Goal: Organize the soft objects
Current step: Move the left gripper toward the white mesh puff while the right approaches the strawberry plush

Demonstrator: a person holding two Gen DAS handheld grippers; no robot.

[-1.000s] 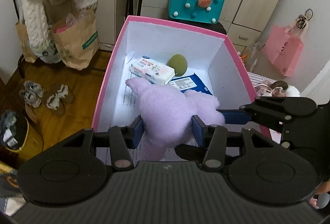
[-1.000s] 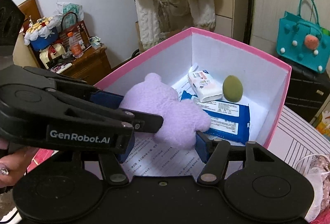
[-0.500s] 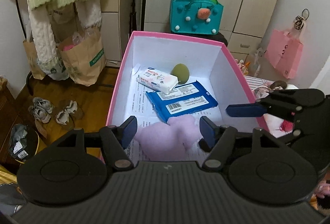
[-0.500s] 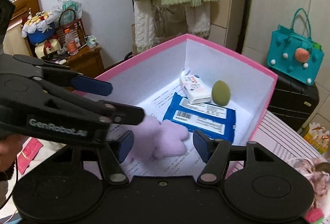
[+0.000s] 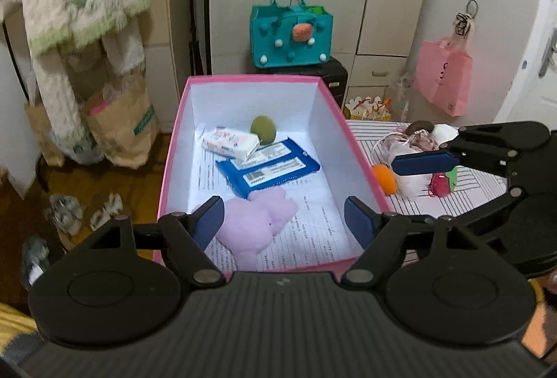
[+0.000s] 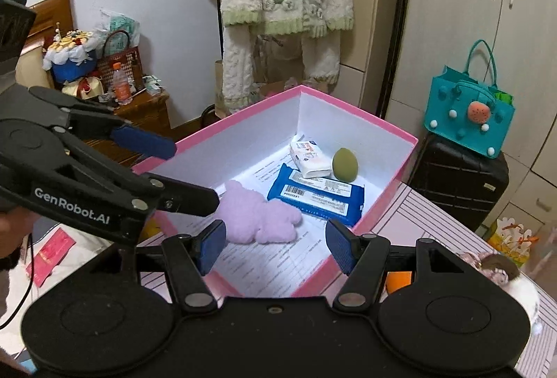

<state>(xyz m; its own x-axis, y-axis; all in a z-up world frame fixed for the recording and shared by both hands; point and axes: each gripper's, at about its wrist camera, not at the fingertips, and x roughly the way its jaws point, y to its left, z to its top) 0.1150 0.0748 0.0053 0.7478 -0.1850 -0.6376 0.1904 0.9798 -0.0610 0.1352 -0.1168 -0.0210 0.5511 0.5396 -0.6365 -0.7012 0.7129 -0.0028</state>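
Pink-rimmed cardboard box with white inside walls (image 5: 174,148) sitting on the striped desk (image 5: 463,190), open top. Printed paper sheets lining its floor.

Lilac plush toy, soft and lumpy (image 5: 257,221), lying loose on the paper at the near end of the box, touching the corner of the blue flat wipes packet (image 5: 268,167). Nothing gripping it.

Further back in the box: a small white tissue pack (image 5: 229,143) resting partly on the blue packet, and an olive-green egg-shaped sponge (image 5: 263,129) just beside it near the far wall.

Left gripper (image 5: 285,221) hovering over the near end of the box, jaws having just been opening; now standing wide, blue pads on either side and clear of the plush, which is showing partly between them below. From the right wrist view, the left gripper (image 6: 181,176) is reaching in from the left above the box rim, empty.

Right gripper (image 6: 275,245) also spread fairly wide, holding nothing; the plush (image 6: 257,217) lying beyond and below its pads, not touched. In the left wrist view only one of its blue pads is showing plainly, off to the right over the desk.

On the desk right of the box: an orange soft ball (image 5: 384,177) touching the box wall, and a heap of pinkish and white soft things (image 5: 414,144) behind it.

Teal felt handbag (image 5: 290,36) standing on a black suitcase behind the box.
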